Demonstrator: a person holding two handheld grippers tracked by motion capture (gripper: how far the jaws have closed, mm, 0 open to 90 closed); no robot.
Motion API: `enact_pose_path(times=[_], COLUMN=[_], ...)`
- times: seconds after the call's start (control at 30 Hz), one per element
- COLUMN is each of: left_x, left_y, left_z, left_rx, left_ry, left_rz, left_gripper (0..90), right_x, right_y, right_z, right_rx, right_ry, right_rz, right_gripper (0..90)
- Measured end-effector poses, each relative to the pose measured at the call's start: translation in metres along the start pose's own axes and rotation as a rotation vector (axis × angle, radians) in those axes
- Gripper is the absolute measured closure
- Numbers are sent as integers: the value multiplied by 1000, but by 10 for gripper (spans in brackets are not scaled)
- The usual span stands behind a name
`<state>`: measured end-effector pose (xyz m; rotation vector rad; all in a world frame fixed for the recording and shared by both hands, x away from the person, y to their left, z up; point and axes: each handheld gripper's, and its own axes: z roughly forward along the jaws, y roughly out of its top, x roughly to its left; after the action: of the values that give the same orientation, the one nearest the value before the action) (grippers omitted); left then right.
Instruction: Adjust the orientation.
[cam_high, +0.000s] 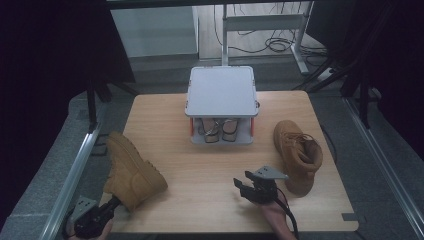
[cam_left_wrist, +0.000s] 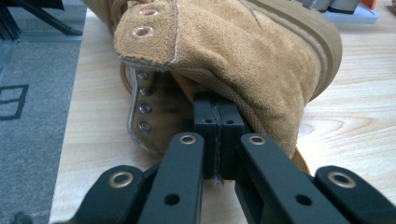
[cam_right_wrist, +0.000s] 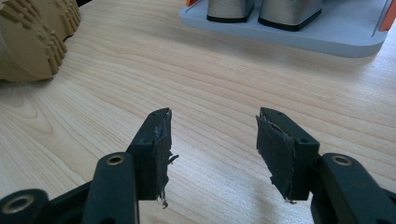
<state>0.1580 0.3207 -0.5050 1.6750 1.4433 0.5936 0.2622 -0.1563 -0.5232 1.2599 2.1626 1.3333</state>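
Observation:
A tan suede boot lies at the table's front left. My left gripper meets it at the ankle opening; in the left gripper view the pads are pressed together at the padded collar of that boot, and its edge seems pinched at their tips. A second tan boot lies on the right side of the table. My right gripper hovers over bare wood near the front edge, to the left of that boot. Its jaws are open with nothing between them.
A grey two-level rack stands at the table's back centre, with a pair of shoes on its lower shelf. The wooden table ends close behind both grippers. The first boot's sole lies far left in the right gripper view.

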Motion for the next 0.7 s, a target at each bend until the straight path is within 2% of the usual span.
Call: enact_pose_path(times=[0.33, 0.7], left_x=[-3, -12], left_y=[11, 21], left_z=[6, 19], left_rx=[-17, -18], left_ry=[-36, -60], left_rz=[1, 11], left_gripper=[898, 898], right_x=[-1, -3], right_y=[0, -1], right_z=[0, 0], right_rx=[-3, -1], right_ry=[-8, -17], right_rz=[1, 0], right_gripper=[447, 442])
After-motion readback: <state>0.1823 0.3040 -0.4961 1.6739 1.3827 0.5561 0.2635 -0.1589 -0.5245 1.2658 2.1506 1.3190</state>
